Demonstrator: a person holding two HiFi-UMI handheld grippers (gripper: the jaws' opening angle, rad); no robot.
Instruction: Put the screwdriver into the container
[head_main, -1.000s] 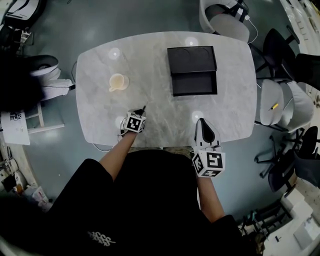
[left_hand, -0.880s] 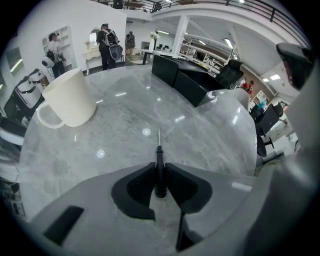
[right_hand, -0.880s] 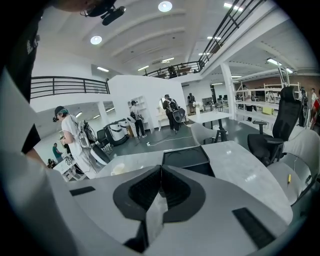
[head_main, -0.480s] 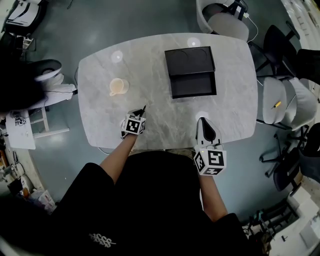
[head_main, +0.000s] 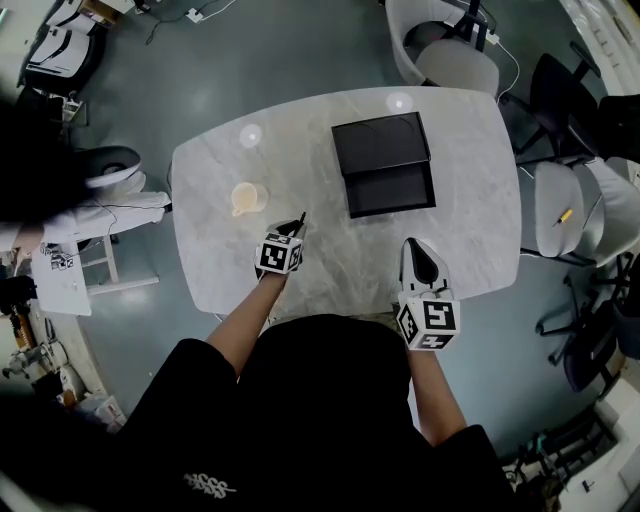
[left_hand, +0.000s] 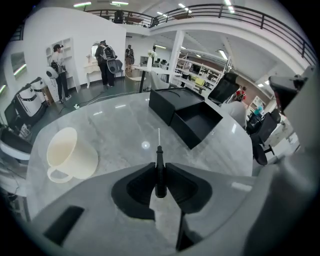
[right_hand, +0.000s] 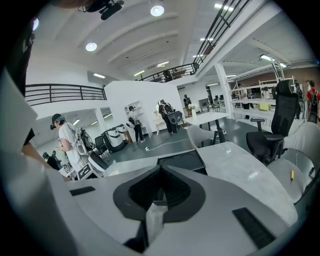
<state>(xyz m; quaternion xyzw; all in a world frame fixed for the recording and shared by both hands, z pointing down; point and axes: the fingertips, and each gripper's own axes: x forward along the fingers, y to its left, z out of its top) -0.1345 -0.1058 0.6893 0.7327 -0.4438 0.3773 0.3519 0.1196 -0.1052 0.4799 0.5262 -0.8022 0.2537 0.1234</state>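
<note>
Screwdriver (left_hand: 160, 175) is clamped between the jaws of my left gripper (left_hand: 160, 166), which pinch its dark handle while the thin shaft points forward over the table (head_main: 470, 200). In the head view the left gripper (head_main: 293, 232) hangs over the near left part of the marble top, inside the near edge, with bare stone on all sides. The right gripper (head_main: 418, 252) sits over the near right part, just inside the front edge. Its jaws are closed together on nothing.

The container (head_main: 385, 165) lies ahead and to the right of the screwdriver (head_main: 298, 224), well apart from it. It is a black box whose open half faces me and whose flat half lies beyond. Open tabletop runs between tool and box. The cup (head_main: 247, 198) stands to the left of the left gripper, near but not touching, off the line to the box. Chairs (head_main: 560, 210) crowd the table's right side, beyond the rim.

Against a second ago, the left gripper has come a little further in from the near edge, still pinching the handle the same way. The cup and container have not shifted on the table.
</note>
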